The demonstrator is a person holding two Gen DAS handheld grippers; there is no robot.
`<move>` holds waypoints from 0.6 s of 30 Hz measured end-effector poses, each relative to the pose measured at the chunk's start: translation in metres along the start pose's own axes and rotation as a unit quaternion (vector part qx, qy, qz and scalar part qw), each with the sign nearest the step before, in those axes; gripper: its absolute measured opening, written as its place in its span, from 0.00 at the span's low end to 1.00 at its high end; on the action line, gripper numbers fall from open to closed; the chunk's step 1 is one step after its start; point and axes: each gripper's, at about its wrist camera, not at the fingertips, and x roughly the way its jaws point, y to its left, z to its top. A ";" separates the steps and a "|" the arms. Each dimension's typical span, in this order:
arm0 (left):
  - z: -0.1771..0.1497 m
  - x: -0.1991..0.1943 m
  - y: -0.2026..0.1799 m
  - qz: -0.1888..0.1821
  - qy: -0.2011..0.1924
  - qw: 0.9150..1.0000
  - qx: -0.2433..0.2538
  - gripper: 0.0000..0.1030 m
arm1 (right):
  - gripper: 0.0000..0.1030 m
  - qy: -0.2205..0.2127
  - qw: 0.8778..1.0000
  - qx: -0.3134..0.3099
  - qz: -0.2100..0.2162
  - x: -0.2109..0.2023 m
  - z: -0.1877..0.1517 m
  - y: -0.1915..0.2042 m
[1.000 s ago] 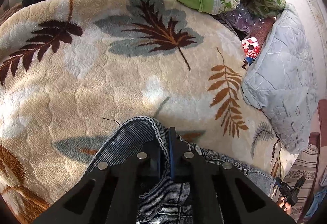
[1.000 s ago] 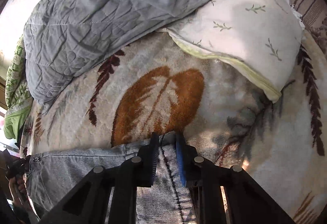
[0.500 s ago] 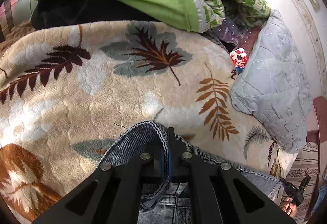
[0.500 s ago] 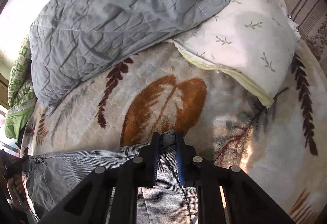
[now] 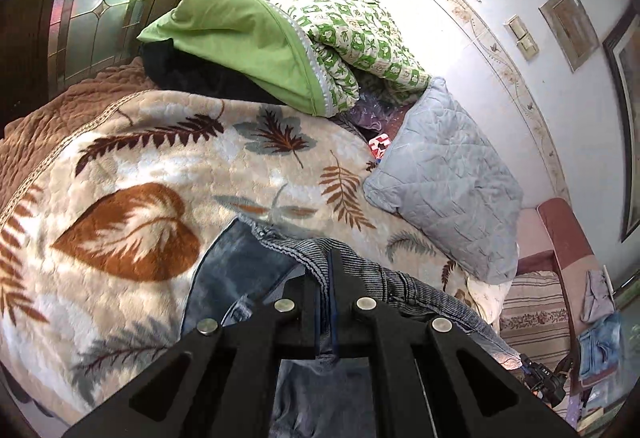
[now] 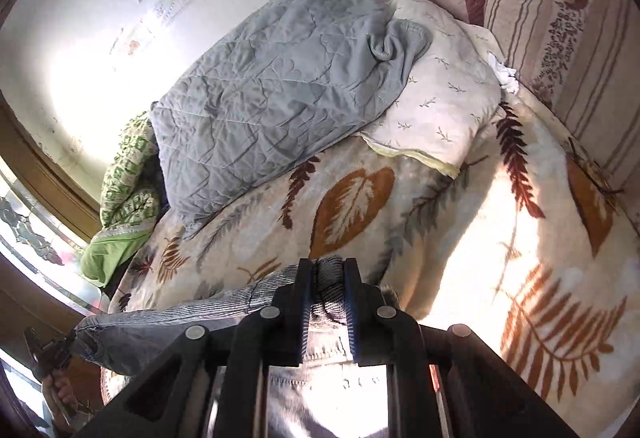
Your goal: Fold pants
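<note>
Now the left gripper [image 5: 326, 270] is clamped on the pants [image 5: 248, 270] at their hem; the right gripper [image 6: 326, 278] pinches another bunched edge of the pants, jaws having just narrowed. Both corners hang above the leaf-print blanket [image 5: 132, 166], the grey quilt [image 6: 272, 86] beyond.

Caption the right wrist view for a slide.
Right gripper shut on blue denim pants, above a cream leaf-print fleece blanket.
</note>
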 end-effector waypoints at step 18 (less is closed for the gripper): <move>-0.079 -0.045 0.060 0.137 0.020 0.990 -0.035 0.55 | 0.60 0.082 0.994 0.045 -0.061 -0.061 -0.146 -0.055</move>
